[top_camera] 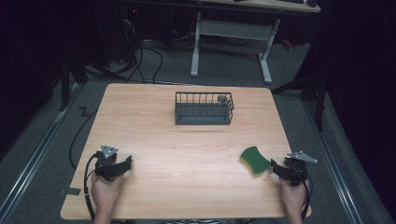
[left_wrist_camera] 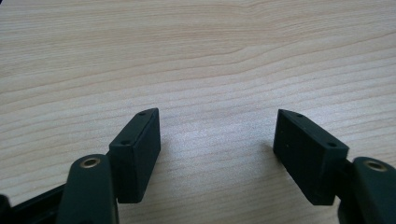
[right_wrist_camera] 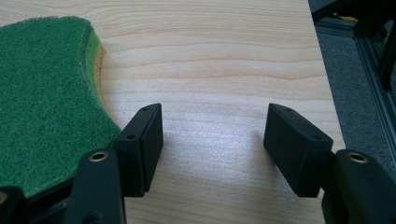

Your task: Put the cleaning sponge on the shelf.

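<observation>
A green scouring sponge with a yellow underside lies flat near the table's front right. In the right gripper view the sponge sits just left of the left jaw, outside the gap. My right gripper rests low over the wood beside it, open, with bare table between its jaws. My left gripper is at the front left of the table, held in a hand, open over bare wood. A dark wire basket stands at the table's far middle with a small grey object in its right end.
The wooden table has its right edge close to my right gripper, with grey floor and a metal rail beyond. Cables trail off the left side. A white-legged desk stands behind the table.
</observation>
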